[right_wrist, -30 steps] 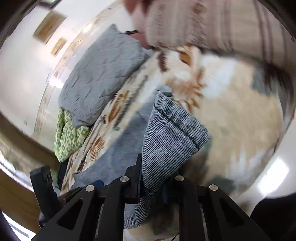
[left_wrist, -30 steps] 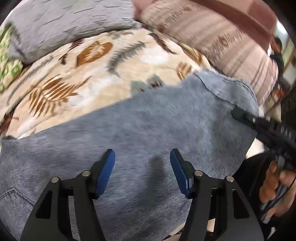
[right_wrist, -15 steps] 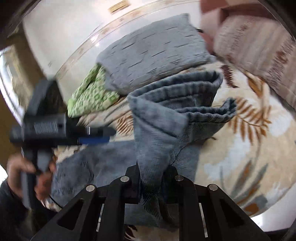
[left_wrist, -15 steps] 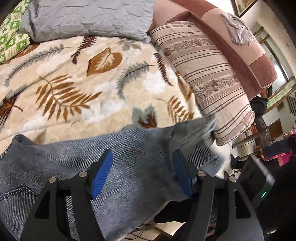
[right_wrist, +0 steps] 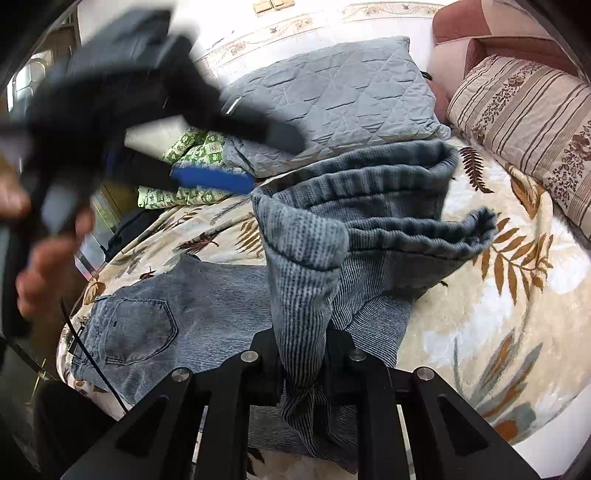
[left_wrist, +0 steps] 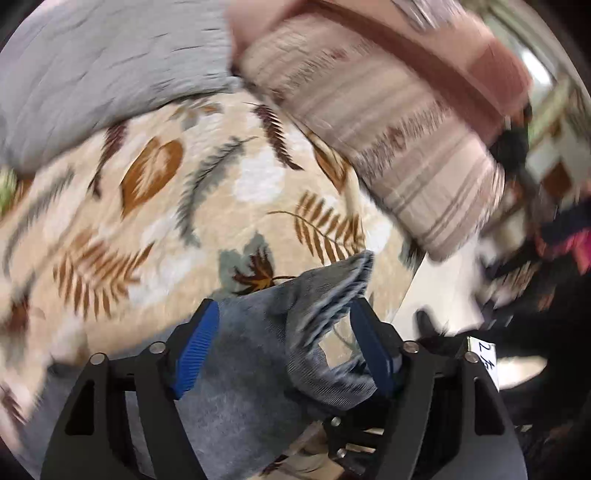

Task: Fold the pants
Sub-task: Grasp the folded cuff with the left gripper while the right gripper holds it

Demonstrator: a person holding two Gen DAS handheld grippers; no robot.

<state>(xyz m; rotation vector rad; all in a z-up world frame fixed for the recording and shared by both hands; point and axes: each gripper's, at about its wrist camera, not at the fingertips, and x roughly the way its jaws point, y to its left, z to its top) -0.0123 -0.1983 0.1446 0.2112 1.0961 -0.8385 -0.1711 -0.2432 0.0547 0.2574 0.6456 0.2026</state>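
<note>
Blue-grey jeans [right_wrist: 184, 295] lie on the leaf-print blanket [right_wrist: 498, 295], back pocket up at the left. My right gripper [right_wrist: 301, 354] is shut on a pinch of the leg fabric, and the leg ends [right_wrist: 369, 206] hang lifted and bunched above the rest. My left gripper [left_wrist: 284, 349] hovers above the jeans [left_wrist: 240, 387] with its jaws opening; a raised fold [left_wrist: 332, 291] stands beside the right blue pad [left_wrist: 369, 347], untouched by either pad. In the right wrist view the left gripper [right_wrist: 273, 160] is a blur at the upper left, held by a hand [right_wrist: 44, 266].
A grey quilted pillow [right_wrist: 332, 96] and a green patterned cloth [right_wrist: 184, 173] lie at the back. A striped pillow [right_wrist: 524, 122] leans against the pink backrest [right_wrist: 491, 29] on the right. The bed's edge runs along the left and bottom.
The left gripper has lifted off the jeans and its jaws have widened. The right gripper has rolled level and carried the leg ends over the rest of the jeans.
</note>
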